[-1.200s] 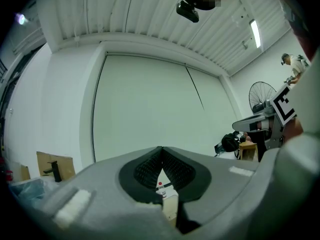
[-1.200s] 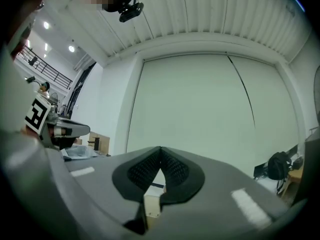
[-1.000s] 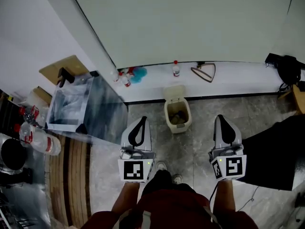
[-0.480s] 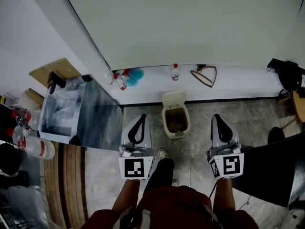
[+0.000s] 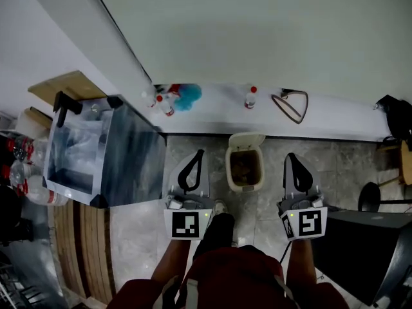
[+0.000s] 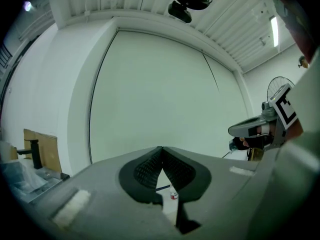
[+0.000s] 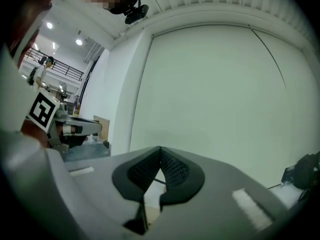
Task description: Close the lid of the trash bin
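The small beige trash bin (image 5: 245,167) stands on the grey floor against the white ledge. Its lid (image 5: 248,140) is tipped up and back, and dark rubbish shows inside. My left gripper (image 5: 200,152) hovers just left of the bin and my right gripper (image 5: 290,156) just right of it. Both point toward the wall and touch nothing. In the left gripper view my left gripper (image 6: 161,148) has its tips together with nothing between them. The right gripper view shows my right gripper (image 7: 160,148) the same way. The bin is hidden in both gripper views.
A clear box with a dark frame (image 5: 96,150) stands at the left, with wooden slats (image 5: 84,243) below it. On the white ledge (image 5: 212,118) are small bottles (image 5: 250,96), a blue object (image 5: 187,96) and a wire hanger (image 5: 293,105). A black stool (image 5: 372,197) and dark furniture (image 5: 360,250) are at the right.
Both grippers have moved forward toward the wall. The bin, which lay ahead between them, now sits level with their tips. Its lid stays up.
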